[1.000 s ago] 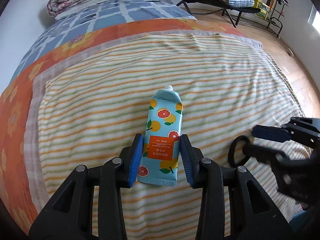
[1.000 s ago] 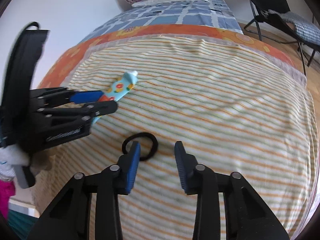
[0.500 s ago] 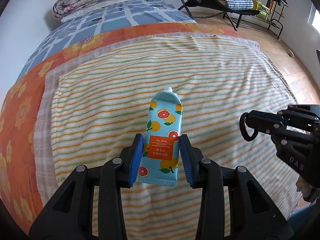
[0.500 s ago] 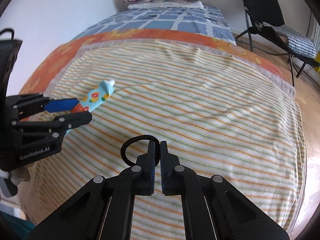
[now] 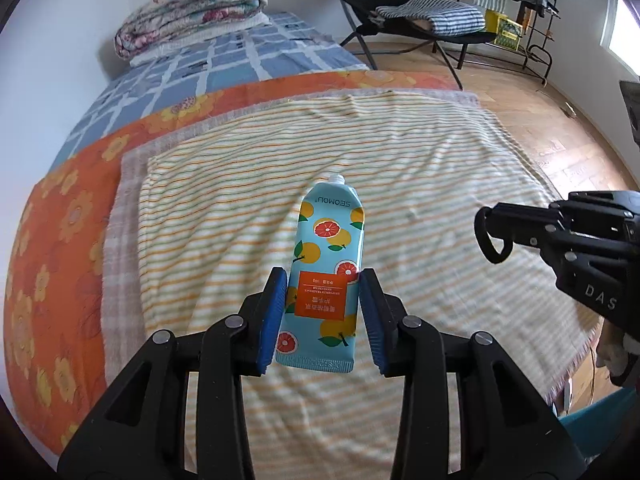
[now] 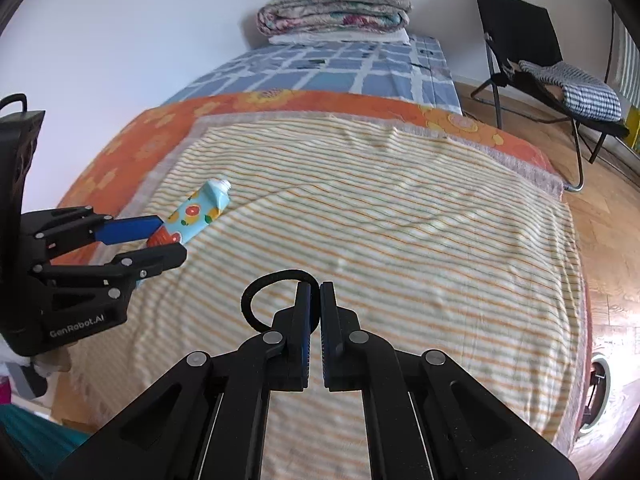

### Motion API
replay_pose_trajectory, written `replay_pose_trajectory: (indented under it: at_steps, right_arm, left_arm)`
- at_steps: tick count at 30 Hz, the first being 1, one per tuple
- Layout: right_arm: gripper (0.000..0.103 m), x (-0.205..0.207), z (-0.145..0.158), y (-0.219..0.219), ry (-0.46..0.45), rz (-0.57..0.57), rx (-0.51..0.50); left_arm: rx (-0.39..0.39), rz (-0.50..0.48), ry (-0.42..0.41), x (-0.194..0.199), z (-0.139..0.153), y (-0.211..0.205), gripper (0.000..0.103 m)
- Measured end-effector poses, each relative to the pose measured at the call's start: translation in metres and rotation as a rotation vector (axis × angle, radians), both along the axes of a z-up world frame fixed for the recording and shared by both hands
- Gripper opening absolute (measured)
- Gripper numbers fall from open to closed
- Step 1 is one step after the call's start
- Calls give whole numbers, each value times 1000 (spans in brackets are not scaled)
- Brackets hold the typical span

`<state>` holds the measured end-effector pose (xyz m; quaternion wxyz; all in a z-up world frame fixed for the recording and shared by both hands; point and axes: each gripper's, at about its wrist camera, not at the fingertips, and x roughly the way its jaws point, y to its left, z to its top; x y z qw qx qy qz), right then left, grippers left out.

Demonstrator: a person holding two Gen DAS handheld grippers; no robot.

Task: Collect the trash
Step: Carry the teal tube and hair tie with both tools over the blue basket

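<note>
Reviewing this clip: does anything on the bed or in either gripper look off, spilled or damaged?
Nothing spilled or torn. The only oddity is the tube in the left gripper: its nozzle has no cap. The right gripper is shut on the black hair tie, whose loop hangs out to one side. The striped blanket is lightly wrinkled.

Light-blue tube [image 5: 326,276] printed with oranges; black ring [image 6: 264,292]; striped cream blanket [image 5: 420,160].

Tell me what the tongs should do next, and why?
Probably carry both finds off the bed toward wherever trash goes; no bin shows here. The left tongs already pinch the tube, and the right tongs are shut on the black ring. Both things hang clear of the blanket, and nothing else lies on it.
</note>
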<state>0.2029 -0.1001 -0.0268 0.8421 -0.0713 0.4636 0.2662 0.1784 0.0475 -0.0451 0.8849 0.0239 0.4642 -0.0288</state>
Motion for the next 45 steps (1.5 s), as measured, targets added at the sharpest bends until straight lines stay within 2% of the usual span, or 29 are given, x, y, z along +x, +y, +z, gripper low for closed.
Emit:
replay_pose_trajectory:
  at_steps: [12, 24, 33, 45]
  right_arm:
    - [3, -74, 44, -14, -49, 37, 45]
    - [3, -149, 57, -31, -56, 73, 52]
    - [3, -186, 45, -41, -22, 71, 39]
    - [3, -220, 3, -48, 82, 57, 21]
  left_arm:
    - [11, -57, -66, -97, 40, -32, 38]
    - [2, -97, -58, -181, 34, -57, 38]
    - [-8, -120, -21, -222, 15, -69, 37]
    - [-36, -117, 64, -252, -26, -73, 38]
